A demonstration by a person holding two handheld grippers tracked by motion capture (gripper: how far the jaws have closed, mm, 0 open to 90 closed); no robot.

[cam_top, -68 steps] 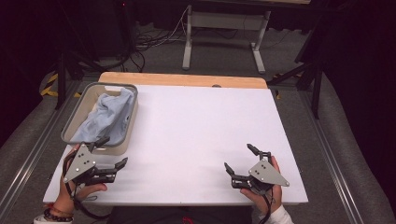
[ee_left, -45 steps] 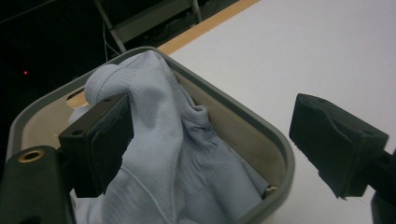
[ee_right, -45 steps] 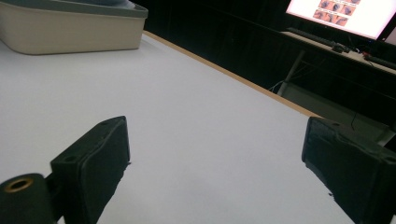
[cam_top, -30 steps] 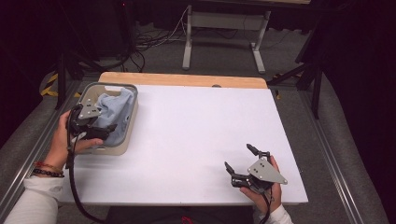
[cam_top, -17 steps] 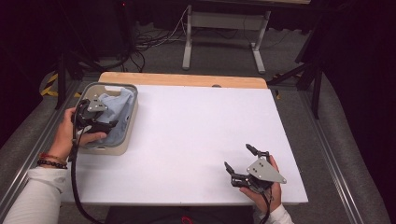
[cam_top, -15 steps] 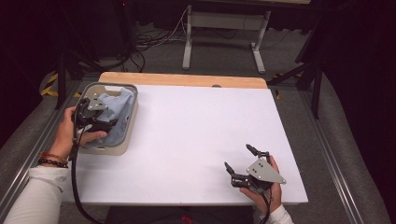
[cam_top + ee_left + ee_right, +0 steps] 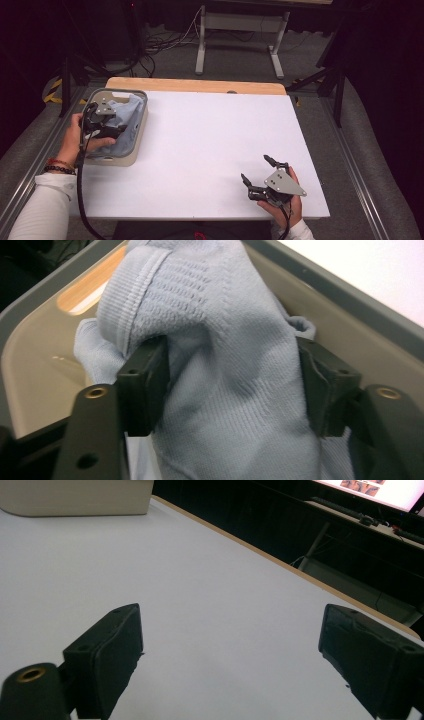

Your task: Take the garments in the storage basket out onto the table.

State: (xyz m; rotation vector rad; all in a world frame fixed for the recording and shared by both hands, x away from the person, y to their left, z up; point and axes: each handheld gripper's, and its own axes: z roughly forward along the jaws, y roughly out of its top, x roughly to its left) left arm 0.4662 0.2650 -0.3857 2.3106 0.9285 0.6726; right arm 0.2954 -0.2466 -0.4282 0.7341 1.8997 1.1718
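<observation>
A light blue knitted cloth (image 7: pixel 235 335) lies bunched in a beige bin (image 7: pixel 35 360) at the table's left edge. My left gripper (image 7: pixel 232 375) reaches down into the bin (image 7: pixel 136 145), and a hump of the cloth (image 7: pixel 131 112) stands between its two black pads. The jaws have just been closing on that hump; the pads stand at its sides, still wide apart, and do not visibly squeeze it. At the near right of the table, my right gripper (image 7: pixel 255 167) is held low over the white table (image 7: pixel 210 135). It (image 7: pixel 230 645) is open with nothing between its pads.
The bin has a dark grey rim and stands at the left edge of the table. A wooden strip (image 7: pixel 200 85) runs along the far edge. Beyond it, table legs and cables stand on a dark floor. Metal rails flank both sides.
My left gripper has gone from the near left table corner into the bin, sunk onto the cloth, and its jaws have narrowed around it. The right gripper has stayed put.
</observation>
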